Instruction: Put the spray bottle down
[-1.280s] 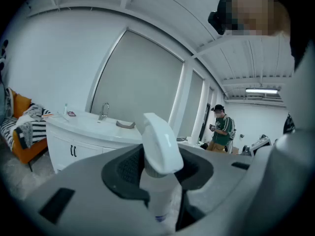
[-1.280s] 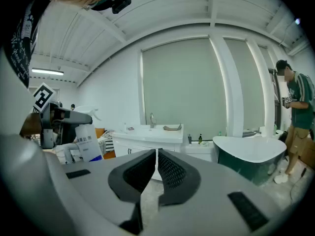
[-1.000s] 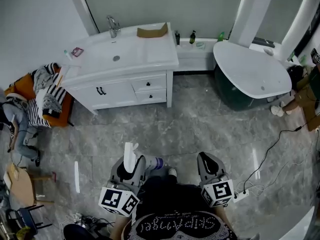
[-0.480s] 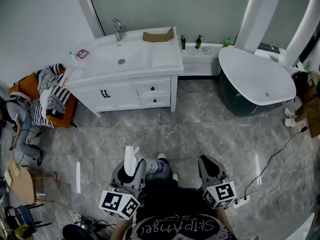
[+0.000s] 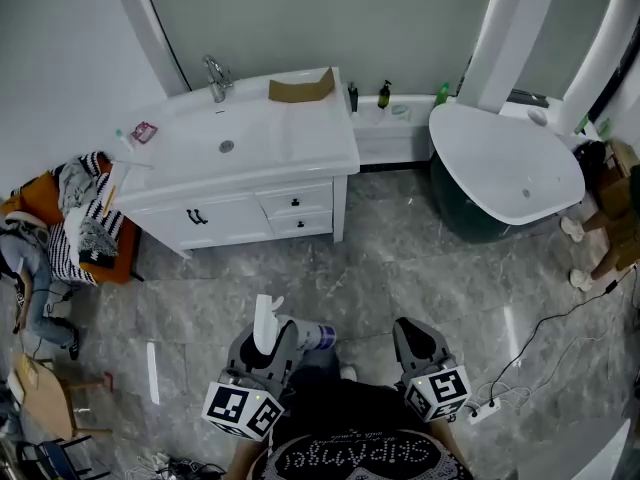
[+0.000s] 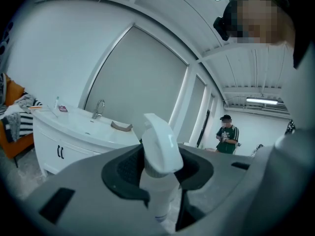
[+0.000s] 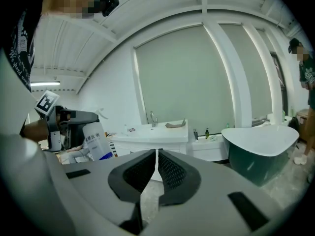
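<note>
Your left gripper [image 5: 268,342] clamps the bottle [image 6: 158,167] just below its spray head, probably a secure carrying hold; your right gripper [image 5: 416,336] is closed, empty.

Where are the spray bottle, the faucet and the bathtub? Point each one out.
spray bottle [image 6: 158,149], left gripper view, on its white trigger head.
faucet [image 5: 215,74], head view, on the metal spout.
bathtub [image 5: 500,148], head view, on its bare white inside.

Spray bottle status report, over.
Left claw shut on spray bottle, held off the floor. Right claw shut, empty. Vanity a way ahead; nothing seen between.
</note>
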Demonstrator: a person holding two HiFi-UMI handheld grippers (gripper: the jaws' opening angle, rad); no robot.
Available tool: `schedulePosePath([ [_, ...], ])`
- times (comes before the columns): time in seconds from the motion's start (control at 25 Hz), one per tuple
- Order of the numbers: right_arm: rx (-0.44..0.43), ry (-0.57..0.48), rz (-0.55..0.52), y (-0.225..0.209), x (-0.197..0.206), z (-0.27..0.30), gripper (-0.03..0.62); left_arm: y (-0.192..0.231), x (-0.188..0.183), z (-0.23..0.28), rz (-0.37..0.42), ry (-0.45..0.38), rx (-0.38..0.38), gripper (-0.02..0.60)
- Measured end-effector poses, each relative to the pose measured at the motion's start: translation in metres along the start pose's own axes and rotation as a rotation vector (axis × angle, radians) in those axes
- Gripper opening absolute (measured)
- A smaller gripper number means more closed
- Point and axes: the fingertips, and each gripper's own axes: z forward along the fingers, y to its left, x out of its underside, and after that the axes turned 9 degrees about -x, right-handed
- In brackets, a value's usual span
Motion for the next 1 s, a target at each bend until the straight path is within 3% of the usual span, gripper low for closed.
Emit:
schedulePosePath([
  [0.4,-0.017,-0.028,-0.003,0.001,-0.066,0.119,0.029,0.069,-0.076,0.084,0.065,-0.018,0.046,0.151],
  [0.72,-0.011,0.006,0.029,-0.003,-0.065,0.167,0.029,0.106,-0.096,0.128,0.076,-0.016,0.051,0.152],
  [1.0,-0.012,0.043,0.046,-0.029,-0.067,0.202,0.029,0.131,-0.089,0.167,0.042,0.038,0.006,0.152],
])
